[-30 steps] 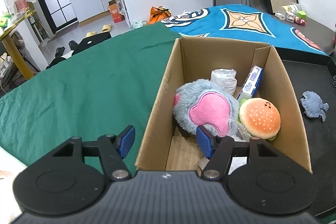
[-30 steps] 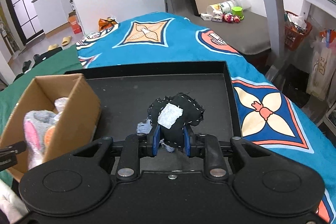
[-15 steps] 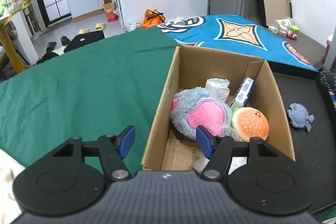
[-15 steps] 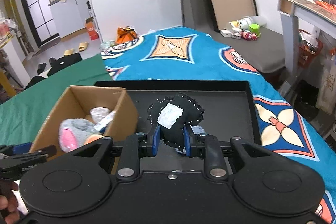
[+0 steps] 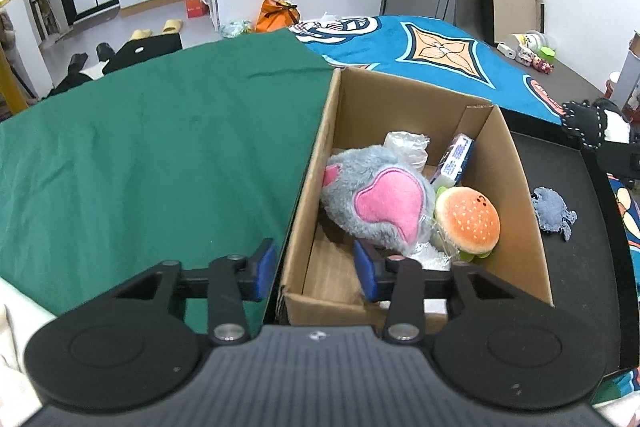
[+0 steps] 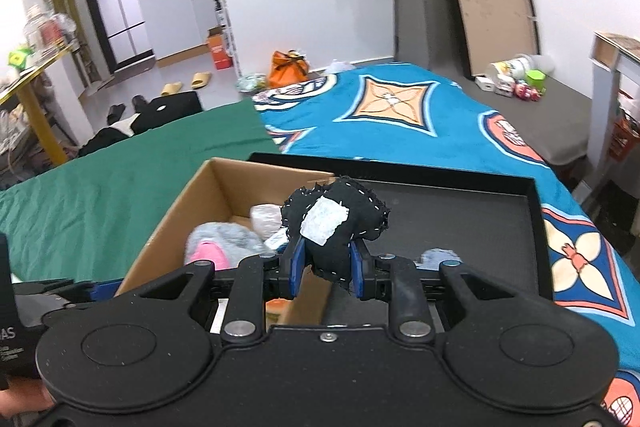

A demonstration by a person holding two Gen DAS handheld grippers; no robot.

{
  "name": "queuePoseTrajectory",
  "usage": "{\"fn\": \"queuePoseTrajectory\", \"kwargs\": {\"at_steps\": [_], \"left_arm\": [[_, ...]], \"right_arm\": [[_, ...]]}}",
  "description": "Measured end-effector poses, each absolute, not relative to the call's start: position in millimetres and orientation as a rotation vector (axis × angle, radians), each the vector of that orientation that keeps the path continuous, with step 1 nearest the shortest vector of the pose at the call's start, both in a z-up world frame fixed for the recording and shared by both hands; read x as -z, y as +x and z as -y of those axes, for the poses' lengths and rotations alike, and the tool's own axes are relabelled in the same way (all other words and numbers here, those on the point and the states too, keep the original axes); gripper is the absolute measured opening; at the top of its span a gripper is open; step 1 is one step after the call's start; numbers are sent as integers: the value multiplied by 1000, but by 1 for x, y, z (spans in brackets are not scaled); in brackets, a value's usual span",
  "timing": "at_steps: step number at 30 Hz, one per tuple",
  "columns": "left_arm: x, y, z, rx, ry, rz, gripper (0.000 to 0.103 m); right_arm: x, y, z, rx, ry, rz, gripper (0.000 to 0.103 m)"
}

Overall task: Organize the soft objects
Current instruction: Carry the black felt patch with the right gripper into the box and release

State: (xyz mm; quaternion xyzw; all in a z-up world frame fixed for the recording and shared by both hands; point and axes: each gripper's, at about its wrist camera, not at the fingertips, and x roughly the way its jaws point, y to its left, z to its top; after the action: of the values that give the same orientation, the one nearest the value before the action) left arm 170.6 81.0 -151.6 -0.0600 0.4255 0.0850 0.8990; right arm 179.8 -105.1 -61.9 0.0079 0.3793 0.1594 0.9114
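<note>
Left wrist view sits just behind the left claw (image 5: pixel 316 275), looking forward and steeply down. Its near corner of the cardboard box (image 5: pixel 304 187) fills the frame centre, very close. The green cloth (image 5: pixel 160 155) spreads toward 10 o'clock, the black tray (image 5: pixel 592 211) lies at 3 o'clock.

Right wrist view sits behind the right claw (image 6: pixel 326 267), tilted down less steeply, from the tray side and a bit higher. The box (image 6: pixel 176 211) lies at 9 o'clock of centre, the tray (image 6: pixel 480 223) at 2 o'clock.

Both share the box, tray, green cloth (image 6: pixel 100 195), blue patterned cloth (image 5: pixel 440 67) and the far room. Each view catches the other claw at its frame edge.
</note>
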Motion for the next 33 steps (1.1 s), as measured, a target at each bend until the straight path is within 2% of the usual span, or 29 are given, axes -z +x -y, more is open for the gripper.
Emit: {"fn": "queuePoseTrajectory", "kwargs": {"at_steps": [4, 6, 9, 16, 22, 33], "left_arm": [[151, 168, -88, -180, -146, -889, 25], [151, 168, -90, -181, -151, -891, 17], [152, 167, -93, -179, -162, -890, 12], [152, 166, -99, -175, -186, -882, 10], [152, 166, -102, -172, -193, -882, 10], [151, 167, -96, -188, -174, -871, 11]], "right_arm": [[60, 176, 88, -369, -3, -781, 24], [59, 176, 80, -385, -10, -781, 24], [58, 174, 69, -409, -19, -783, 25], [58, 170, 51, -450, -27, -786, 26], [57, 167, 44, -547, 8, -796, 44], [72, 170, 75, -446, 17, -845, 44]]}}
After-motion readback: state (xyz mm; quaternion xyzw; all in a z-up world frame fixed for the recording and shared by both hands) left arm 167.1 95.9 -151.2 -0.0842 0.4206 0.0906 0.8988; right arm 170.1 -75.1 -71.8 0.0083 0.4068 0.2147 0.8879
